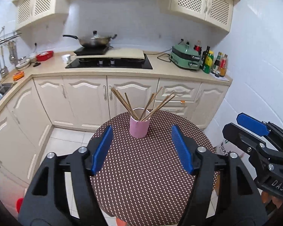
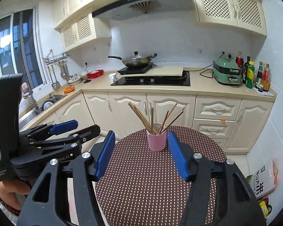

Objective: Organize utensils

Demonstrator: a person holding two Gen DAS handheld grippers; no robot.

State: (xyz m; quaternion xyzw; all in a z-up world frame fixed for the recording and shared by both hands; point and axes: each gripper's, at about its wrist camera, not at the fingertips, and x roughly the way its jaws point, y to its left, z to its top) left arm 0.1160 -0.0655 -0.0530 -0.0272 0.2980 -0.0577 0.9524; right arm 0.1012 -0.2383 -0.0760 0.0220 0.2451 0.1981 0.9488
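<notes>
Left wrist view: thin brown wooden chopsticks point(image 1: 141, 105) all upright in pink cylindrical cup point(image 1: 139, 127) | round brown dotted tabletop point(image 1: 141, 169) otherwise bare | left tool point(image 1: 141, 148), right tool point(image 2: 140, 153) wide, empty | task judged essentially complete.

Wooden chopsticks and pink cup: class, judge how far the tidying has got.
Done: the brown wooden chopsticks stand in the pink cylindrical cup on the round dotted brown table. In hand: nothing; left gripper and right gripper have jaws open, empty. Left: no loose utensils show on the table.
</notes>
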